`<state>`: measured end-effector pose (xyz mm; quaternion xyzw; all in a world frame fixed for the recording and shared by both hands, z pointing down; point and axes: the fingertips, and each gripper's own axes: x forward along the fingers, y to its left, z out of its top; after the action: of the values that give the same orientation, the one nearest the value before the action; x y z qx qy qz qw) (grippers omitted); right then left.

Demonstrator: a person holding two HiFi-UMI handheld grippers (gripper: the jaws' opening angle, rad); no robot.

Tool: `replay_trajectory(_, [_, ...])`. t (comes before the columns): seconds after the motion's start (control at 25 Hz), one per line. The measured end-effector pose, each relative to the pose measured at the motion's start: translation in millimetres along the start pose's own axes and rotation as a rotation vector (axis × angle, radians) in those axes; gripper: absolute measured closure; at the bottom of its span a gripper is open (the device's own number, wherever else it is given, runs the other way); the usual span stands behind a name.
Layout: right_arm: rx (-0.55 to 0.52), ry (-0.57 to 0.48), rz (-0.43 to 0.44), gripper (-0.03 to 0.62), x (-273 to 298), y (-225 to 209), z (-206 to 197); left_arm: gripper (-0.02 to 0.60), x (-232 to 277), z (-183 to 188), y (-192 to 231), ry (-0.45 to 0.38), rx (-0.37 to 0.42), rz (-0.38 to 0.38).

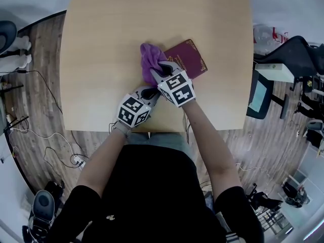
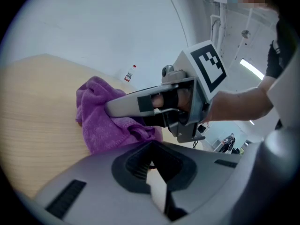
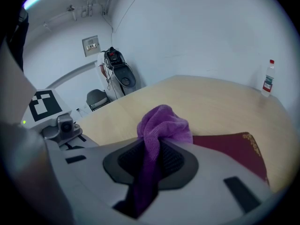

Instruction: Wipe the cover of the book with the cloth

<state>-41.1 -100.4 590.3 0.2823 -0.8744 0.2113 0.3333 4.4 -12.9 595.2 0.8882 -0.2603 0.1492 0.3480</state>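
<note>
A dark red book (image 1: pixel 190 58) lies on the light wooden table (image 1: pixel 111 34), with a purple cloth (image 1: pixel 149 59) bunched at its left edge. My right gripper (image 1: pixel 163 69) is shut on the cloth; in the right gripper view the cloth (image 3: pixel 164 123) runs down between its jaws, and the book (image 3: pixel 229 149) lies just to the right. My left gripper (image 1: pixel 152 92) hovers just behind and left of the right one. Its jaws are shut with nothing between them. In the left gripper view the cloth (image 2: pixel 101 121) sits under the right gripper (image 2: pixel 112 108).
A small bottle (image 3: pixel 267 83) stands at the far table edge. A black office chair (image 1: pixel 293 54) and a monitor stand to the right of the table. Cables run over the wooden floor (image 1: pixel 35 135) at left. Bare tabletop stretches beyond the book.
</note>
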Motion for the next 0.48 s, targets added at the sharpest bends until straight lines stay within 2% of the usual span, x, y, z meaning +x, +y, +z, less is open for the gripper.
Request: replay_trajectory(0.48, [0.085,0.006,-0.029,0.511,-43.1,-6.2,-42.8,0.563,1.1,-0.5,-1.1,0.014,0.017,0.019])
